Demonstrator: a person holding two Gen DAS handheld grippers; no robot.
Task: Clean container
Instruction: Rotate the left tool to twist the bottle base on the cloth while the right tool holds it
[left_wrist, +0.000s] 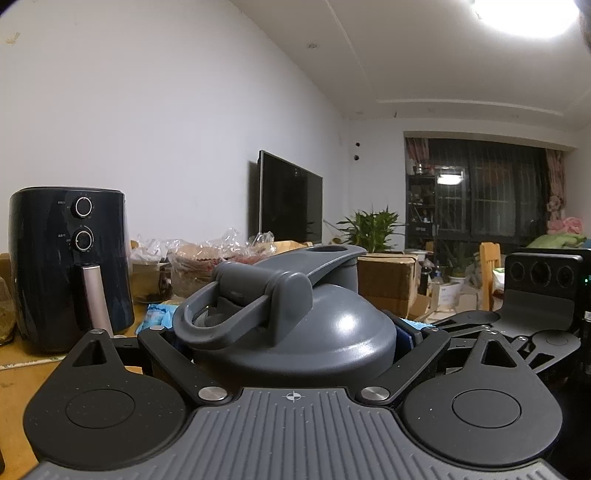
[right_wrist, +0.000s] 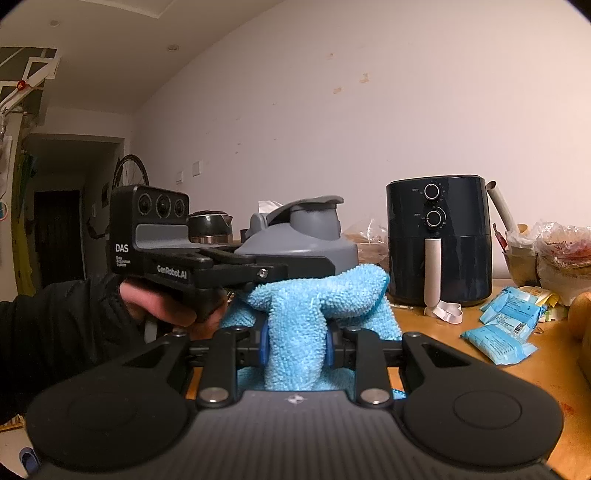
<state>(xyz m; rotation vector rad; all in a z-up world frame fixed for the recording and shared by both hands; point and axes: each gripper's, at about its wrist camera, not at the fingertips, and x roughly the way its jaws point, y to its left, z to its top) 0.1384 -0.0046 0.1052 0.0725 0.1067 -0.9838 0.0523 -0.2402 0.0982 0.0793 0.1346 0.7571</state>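
Left wrist view: the left gripper (left_wrist: 293, 332) has its fingers closed around the grey bottle (left_wrist: 295, 332), clamping it just under the domed lid (left_wrist: 314, 317). The lid's carry loop (left_wrist: 207, 325) hangs toward the camera, and the flip cap (left_wrist: 325, 258) stands raised. Blue pads show at either side of the bottle, pressed to it; its lower body is hidden behind the gripper's housing.

Right wrist view: the right gripper (right_wrist: 295, 347) pinches a blue cloth (right_wrist: 295, 332) between its blue pads (right_wrist: 263, 347), jaws nearly together. The cloth bunches upward and lies against the bottle's near side, just below the lid; whether it rubs the wall itself I cannot tell, since the cloth covers the contact. A hand (right_wrist: 162, 306) in a dark sleeve (right_wrist: 55, 325) holds the left gripper from the left, and the bottle stands above a wooden table (right_wrist: 443, 332).

Writing on the left gripper's body reads "DAS" and "GenRobot.AI"; the smaller lines beneath are too fine to read. A dark air fryer (right_wrist: 439, 240) stands behind, its dial labels illegible. Blue packets (right_wrist: 498, 339) lie at the right, their print too small to read.
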